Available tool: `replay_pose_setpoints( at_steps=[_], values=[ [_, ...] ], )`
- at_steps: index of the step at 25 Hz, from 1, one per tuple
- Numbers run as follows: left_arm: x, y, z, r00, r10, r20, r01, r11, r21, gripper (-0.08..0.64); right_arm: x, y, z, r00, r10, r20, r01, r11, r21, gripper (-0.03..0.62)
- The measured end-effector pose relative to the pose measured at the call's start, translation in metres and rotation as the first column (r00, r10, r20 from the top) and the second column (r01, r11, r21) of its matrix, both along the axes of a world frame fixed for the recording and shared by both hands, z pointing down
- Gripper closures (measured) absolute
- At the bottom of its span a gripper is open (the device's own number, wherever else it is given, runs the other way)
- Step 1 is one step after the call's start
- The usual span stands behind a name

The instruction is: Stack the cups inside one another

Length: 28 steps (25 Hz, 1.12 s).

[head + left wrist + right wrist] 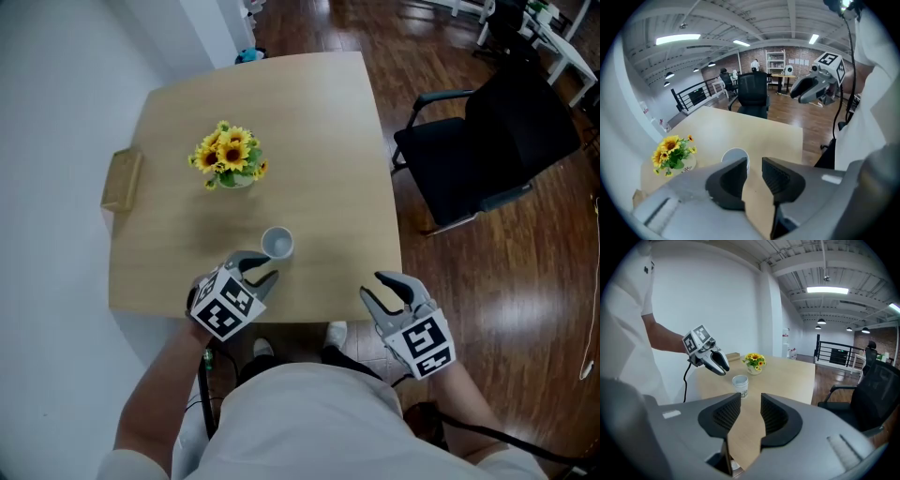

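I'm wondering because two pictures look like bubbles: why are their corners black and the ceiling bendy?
Left gripper view: a wide-angle lens curves the ceiling beams and blackens the corners; the left hand-held gripper looks huge and soft. Right gripper view: same round frame, bright ceiling lamp. Head view: no black corners, table edges nearly straight.

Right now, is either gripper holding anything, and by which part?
Nothing is held. The left gripper and right gripper both have jaws apart and empty; the white cup stands ungripped on the table.

White shirt (309, 422), grey hand-held grippers (258, 270) (373, 284)
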State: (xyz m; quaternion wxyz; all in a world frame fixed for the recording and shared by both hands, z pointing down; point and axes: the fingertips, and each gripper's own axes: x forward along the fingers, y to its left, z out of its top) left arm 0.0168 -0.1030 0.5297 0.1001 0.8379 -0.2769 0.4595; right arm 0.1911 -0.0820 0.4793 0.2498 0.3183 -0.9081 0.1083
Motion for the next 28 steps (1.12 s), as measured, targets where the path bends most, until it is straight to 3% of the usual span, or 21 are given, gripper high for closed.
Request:
replay_pose_setpoints(
  at_steps=[4, 8, 10, 13, 18, 28],
  values=[
    [-0.016, 0.023, -0.037, 0.984, -0.067, -0.162, 0.079, 0.995, 0.069, 0.449, -0.035, 0.013, -0.019, 1.000, -0.009, 0.001, 0.009, 0.999, 0.044, 0.452],
    [-0.056, 0.057, -0.068, 0.936, -0.125, -0.330, 0.169, 0.980, 0.108, 0.449, -0.073, 0.033, -0.030, 1.000, 0.011, 0.011, -0.012, 0.997, 0.076, 0.453],
    [-0.085, 0.079, -0.076, 0.916, -0.138, -0.378, 0.197, 0.973, 0.122, 0.454, -0.093, 0.043, -0.035, 1.000, 0.022, 0.016, -0.023, 0.995, 0.093, 0.453],
    [-0.132, 0.112, -0.084, 0.892, -0.168, -0.420, 0.244, 0.961, 0.134, 0.460, -0.122, 0.056, -0.046, 0.999, 0.047, 0.021, -0.049, 0.991, 0.125, 0.457],
    [-0.195, 0.168, -0.089, 0.900, -0.157, -0.406, 0.253, 0.948, 0.195, 0.466, -0.169, 0.091, -0.059, 0.997, 0.073, -0.002, -0.071, 0.979, 0.193, 0.469],
    [-0.250, 0.235, -0.082, 0.855, -0.123, -0.505, 0.241, 0.955, 0.176, 0.472, -0.219, 0.170, -0.066, 0.983, 0.182, 0.001, -0.178, 0.962, 0.207, 0.509]
  ],
)
